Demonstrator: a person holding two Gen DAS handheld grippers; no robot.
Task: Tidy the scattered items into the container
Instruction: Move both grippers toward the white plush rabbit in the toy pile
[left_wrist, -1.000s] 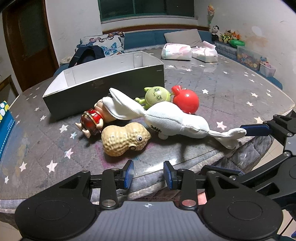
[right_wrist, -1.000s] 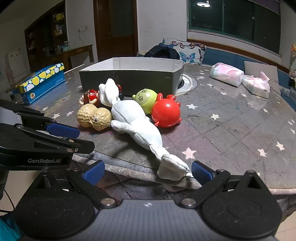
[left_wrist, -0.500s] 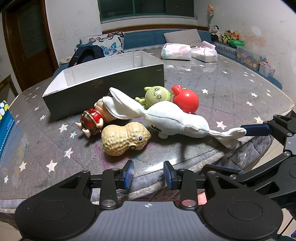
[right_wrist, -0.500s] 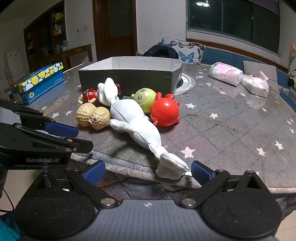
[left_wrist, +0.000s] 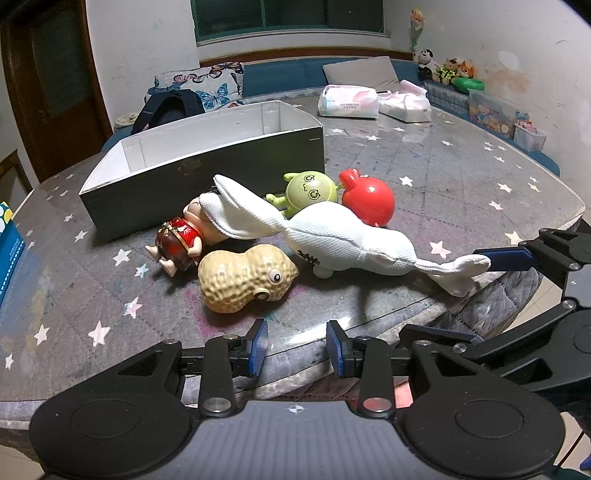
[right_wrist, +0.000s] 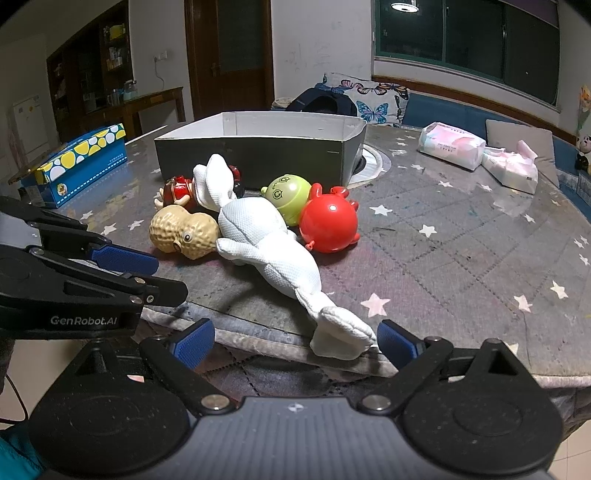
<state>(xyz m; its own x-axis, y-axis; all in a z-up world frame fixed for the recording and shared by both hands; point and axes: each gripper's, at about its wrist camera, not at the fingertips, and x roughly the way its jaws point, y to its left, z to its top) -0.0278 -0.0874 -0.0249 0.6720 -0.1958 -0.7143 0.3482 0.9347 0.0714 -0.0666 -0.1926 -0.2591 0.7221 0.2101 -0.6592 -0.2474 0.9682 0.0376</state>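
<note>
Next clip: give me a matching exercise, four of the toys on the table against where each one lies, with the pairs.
Things:
1. peanut toy
2. red round toy
3. white plush toy
4. green round toy

Places:
A. tail hanging over the near table edge
B. in front of the grey box, between the plush and the red round toy
C. nearest the left gripper
D. farthest right of the toys in the left wrist view

Pairs: 1-C, 2-D, 3-A, 4-B

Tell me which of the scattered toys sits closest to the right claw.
The white plush toy: its tail end lies at the table edge between the right claw's open fingers. The peanut toy, green toy, red ball toy and small figurine lie farther back.
</note>
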